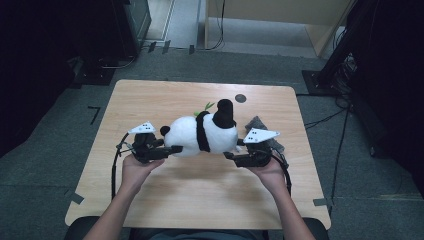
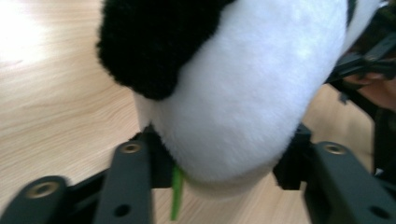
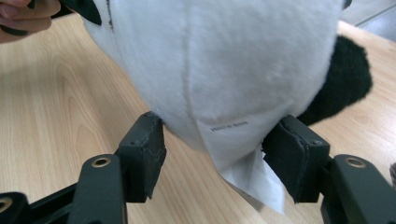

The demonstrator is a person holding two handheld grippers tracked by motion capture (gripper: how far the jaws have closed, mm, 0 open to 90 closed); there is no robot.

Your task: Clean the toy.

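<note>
A black and white plush panda [image 1: 205, 132] lies lengthwise across the middle of the wooden table [image 1: 150, 95], with a green leaf [image 1: 207, 106] at its far side. My left gripper [image 1: 172, 149] closes on its left end; in the left gripper view the jaws press into the white plush [image 2: 243, 93] below a black ear, with a green strip [image 2: 176, 191] hanging down. My right gripper [image 1: 230, 155] holds the right end. There the pads [image 3: 144, 149] squeeze the white body [image 3: 224, 60] above a white sewn-in tag [image 3: 254, 179].
A crumpled grey cloth [image 1: 260, 125] lies behind the right gripper. A small dark disc [image 1: 241, 98] sits near the table's far edge. Dark equipment and cables stand on the floor around the table. Bare wood stretches in front of the hands.
</note>
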